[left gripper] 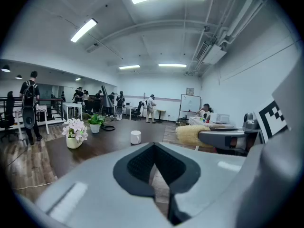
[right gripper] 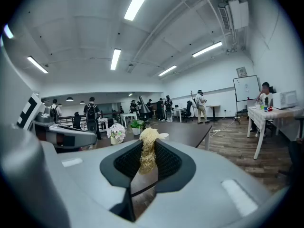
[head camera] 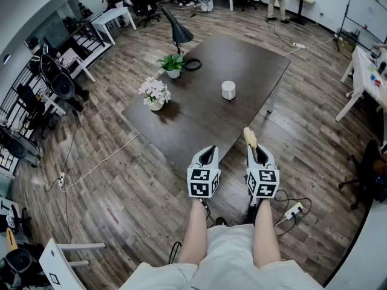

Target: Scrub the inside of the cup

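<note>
A white cup point(head camera: 228, 90) stands near the middle of the dark table point(head camera: 199, 119); the left gripper view shows the cup point(left gripper: 136, 137) far ahead. My right gripper point(head camera: 253, 145) is shut on a straw-coloured scrubber point(head camera: 250, 137) that sticks up past its jaws, and this scrubber point(right gripper: 148, 148) is pinched between the pads in the right gripper view. My left gripper point(head camera: 208, 154) is shut with nothing in it. Both grippers hover at the table's near edge, well short of the cup.
A vase of pink flowers point(head camera: 154, 93) and a small green plant point(head camera: 173, 63) stand on the table's left side, with a black desk lamp point(head camera: 177, 29) behind them. White desks point(head camera: 366, 77), chairs and people fill the room around. Cables point(head camera: 97, 162) lie on the wooden floor.
</note>
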Available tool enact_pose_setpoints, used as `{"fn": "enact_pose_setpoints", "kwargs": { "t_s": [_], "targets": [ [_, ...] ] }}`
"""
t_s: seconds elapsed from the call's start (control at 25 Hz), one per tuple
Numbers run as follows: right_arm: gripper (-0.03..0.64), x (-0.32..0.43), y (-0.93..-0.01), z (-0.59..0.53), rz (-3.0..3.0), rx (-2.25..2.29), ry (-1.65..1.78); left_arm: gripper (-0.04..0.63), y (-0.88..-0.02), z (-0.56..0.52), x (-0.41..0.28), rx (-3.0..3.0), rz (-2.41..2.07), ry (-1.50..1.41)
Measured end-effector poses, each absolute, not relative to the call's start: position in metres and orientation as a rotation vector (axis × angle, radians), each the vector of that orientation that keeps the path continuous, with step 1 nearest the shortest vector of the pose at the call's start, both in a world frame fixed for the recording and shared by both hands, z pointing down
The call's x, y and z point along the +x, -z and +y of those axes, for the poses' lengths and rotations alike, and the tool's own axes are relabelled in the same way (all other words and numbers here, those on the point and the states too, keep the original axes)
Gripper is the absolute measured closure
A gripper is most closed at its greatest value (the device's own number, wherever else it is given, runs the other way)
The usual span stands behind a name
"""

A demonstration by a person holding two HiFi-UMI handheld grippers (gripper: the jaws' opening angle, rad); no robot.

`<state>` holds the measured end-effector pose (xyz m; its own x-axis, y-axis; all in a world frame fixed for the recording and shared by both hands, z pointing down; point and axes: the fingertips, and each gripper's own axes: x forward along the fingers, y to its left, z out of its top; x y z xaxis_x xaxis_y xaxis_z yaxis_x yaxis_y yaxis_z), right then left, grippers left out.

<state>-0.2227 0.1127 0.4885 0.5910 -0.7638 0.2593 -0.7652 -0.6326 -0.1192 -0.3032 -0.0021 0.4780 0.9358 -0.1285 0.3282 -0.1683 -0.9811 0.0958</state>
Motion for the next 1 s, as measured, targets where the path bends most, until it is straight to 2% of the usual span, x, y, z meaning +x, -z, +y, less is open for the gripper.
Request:
{"fn": "enact_pose_setpoints", "kwargs": {
  "t_s": [0.6, 1.0],
  "targets": [
    [0.522, -0.148, -0.483, 0.097, -1.46, 2.746, -0.448, 0.595, -0.469, -0.009, -0.23, 2.973, -0.332, -0.487],
    [0.52, -0.073, -0.488, 0.098, -1.556, 2.71, -0.464, 0.595, -0.467, -0.003, -0.155, 2.997, -0.407, -0.504]
  ]
}}
